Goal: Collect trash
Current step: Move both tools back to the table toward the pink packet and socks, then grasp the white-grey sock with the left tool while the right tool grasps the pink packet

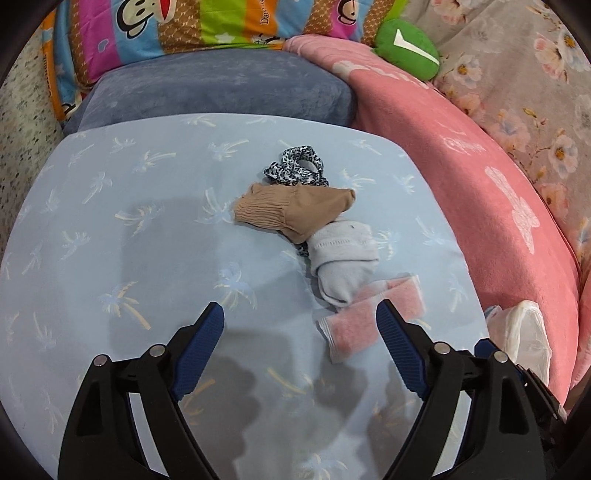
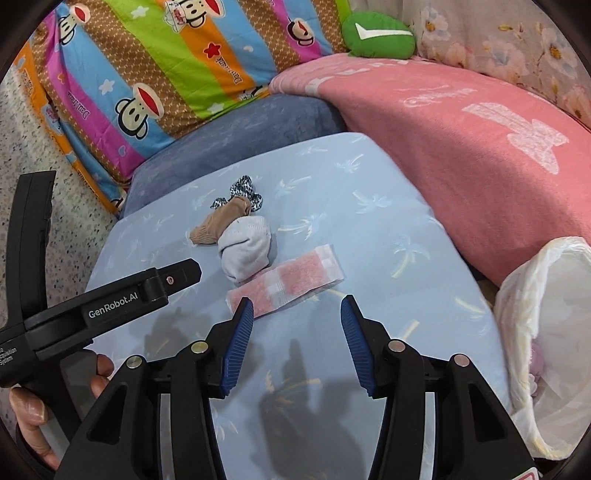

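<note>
A small heap lies on the pale blue palm-print sheet (image 1: 129, 221): a leopard-print scrunchie (image 1: 299, 168), a tan sock (image 1: 291, 212), a whitish rolled sock (image 1: 341, 258) and a flat pink-and-white strip (image 1: 369, 321). My left gripper (image 1: 300, 306) stands open just short of the heap, its right finger over the strip's near part. In the right wrist view the same strip (image 2: 291, 282) lies just beyond my right gripper (image 2: 296, 300), which is open with nothing between its pads. A white plastic bag (image 2: 546, 332) gapes at the right.
A pink blanket (image 1: 461, 177) rises along the right, a grey-blue cushion (image 1: 221, 88) and a striped cartoon pillow (image 2: 166, 66) at the back. A green plush (image 2: 376, 35) sits beyond. The left gripper's body (image 2: 110, 299) and a hand (image 2: 29, 406) fill the right view's left.
</note>
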### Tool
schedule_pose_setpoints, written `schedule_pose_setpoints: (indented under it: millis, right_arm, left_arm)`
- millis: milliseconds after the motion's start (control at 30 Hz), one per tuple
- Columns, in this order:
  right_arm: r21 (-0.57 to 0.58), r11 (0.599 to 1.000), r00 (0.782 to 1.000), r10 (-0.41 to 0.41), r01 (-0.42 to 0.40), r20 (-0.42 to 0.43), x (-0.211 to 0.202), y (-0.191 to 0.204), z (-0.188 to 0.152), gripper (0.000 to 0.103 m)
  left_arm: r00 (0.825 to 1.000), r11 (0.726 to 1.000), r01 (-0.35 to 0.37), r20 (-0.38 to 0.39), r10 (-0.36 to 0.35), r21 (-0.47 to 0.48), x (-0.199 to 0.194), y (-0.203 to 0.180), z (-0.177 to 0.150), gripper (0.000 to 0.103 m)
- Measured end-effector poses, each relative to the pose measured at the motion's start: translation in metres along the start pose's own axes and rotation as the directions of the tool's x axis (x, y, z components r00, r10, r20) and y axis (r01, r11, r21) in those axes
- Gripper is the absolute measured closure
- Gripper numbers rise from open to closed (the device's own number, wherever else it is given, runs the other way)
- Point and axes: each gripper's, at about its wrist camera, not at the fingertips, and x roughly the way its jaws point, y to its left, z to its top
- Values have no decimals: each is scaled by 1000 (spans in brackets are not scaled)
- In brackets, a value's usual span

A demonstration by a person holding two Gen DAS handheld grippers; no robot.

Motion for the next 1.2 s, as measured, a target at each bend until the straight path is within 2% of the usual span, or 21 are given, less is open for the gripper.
schedule_pose_setpoints:
  millis: [367, 633, 733, 767, 800, 867, 1033, 1200]
  right_arm:
    - [37, 999, 998, -17, 19, -55, 56, -9, 17, 52]
    - [41, 999, 996, -13, 16, -83, 81, -14, 22, 52]
    - [20, 999, 997, -29, 30, -76, 83, -12, 21, 57]
    - [15, 1000, 997, -26, 27, -79, 85, -11, 21, 62]
    - [16, 1000, 997, -23, 24, -79, 85, -11, 20, 73]
    - [21, 1000, 997, -19, 20, -73, 84, -12, 19, 82]
    - [29, 1000, 998, -4, 6, -63, 73, -10, 12, 88]
    - [48, 999, 1000, 5, -4, -29, 49, -13, 6, 89]
  left_arm:
    - [999, 999, 35, -41, -34, 8, 38, -16, 24, 22]
    - [996, 998, 59, -74, -58, 14, 58, -17, 27, 23]
    - [992, 997, 75, -102, -73, 15, 63, -14, 25, 34]
    - [991, 997, 80, -105, -78, 14, 63, -14, 25, 37]
    - [992, 996, 82, -98, -80, 19, 61, -15, 24, 40]
    - [987, 993, 116, -111, -112, 26, 59, -17, 23, 56]
    - [991, 993, 103, -96, -98, 48, 48, -24, 20, 66]
    - [991, 992, 112, -74, -107, 63, 28, -33, 14, 67]
